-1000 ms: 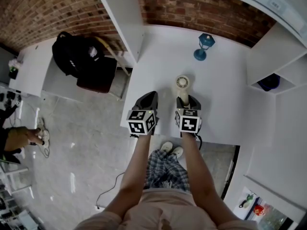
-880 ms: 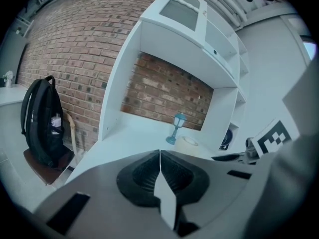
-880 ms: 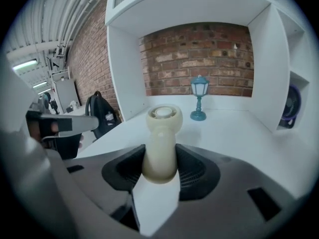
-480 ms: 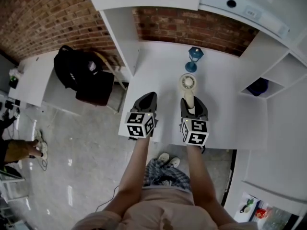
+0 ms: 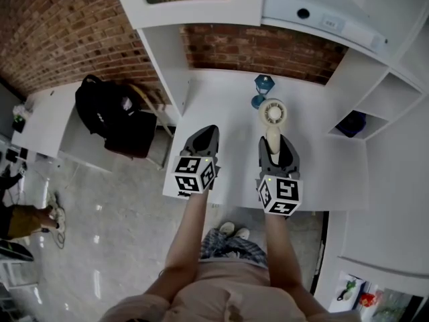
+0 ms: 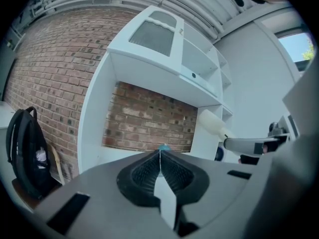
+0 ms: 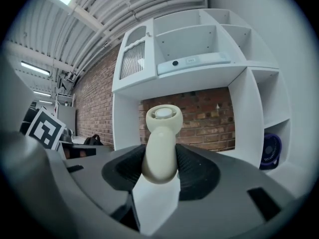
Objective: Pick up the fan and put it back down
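Note:
The fan is a small cream hand-held one with a round head and a thick handle. My right gripper is shut on its handle and holds it in the air above the white desk. In the right gripper view the fan stands upright between the black pads, head on top. My left gripper hangs beside it to the left, shut, with nothing in it. In the left gripper view its pads meet, and the fan shows at the right.
A blue lantern stands on the desk just behind the fan. White shelving rises at the right, with a dark blue fan in a cubby. A black backpack rests on a chair at the left. Brick wall behind.
Both grippers have risen over the desk. The right one has lifted the fan off the desk, so its head now shows larger and close to the blue lantern.

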A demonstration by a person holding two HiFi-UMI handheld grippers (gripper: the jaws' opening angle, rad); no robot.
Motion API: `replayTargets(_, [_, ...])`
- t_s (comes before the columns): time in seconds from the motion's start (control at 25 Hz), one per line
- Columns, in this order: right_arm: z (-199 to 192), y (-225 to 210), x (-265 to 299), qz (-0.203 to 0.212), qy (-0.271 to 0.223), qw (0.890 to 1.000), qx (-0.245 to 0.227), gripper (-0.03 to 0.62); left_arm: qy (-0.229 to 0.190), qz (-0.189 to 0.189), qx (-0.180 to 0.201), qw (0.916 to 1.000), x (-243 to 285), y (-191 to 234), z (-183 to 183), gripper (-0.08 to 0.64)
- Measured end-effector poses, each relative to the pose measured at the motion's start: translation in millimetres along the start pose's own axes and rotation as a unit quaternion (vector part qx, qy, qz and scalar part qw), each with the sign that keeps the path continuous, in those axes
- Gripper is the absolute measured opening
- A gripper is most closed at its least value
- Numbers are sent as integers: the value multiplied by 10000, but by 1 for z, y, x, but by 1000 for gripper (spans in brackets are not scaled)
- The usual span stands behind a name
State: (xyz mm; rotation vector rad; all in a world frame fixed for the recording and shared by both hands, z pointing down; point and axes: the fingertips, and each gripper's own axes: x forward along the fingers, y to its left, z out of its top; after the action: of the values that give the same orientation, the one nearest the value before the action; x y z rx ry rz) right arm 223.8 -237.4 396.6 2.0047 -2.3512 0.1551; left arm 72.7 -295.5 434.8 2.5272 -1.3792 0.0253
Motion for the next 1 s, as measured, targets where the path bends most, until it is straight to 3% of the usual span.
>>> replayTargets(0.48, [-30,-4,7,82,401,9992,41,204,171,87,-90,9998,1,1,-21,28])
replayTargets(0.72, [-80,-6,25,174,1010,9947,111,204,461,245,-187,9985,12,8,-56,29])
replayTargets(1.0, [-152,-4,35,305,1846,9821,220,204,922,389,-293,9945,23,14,-112,29])
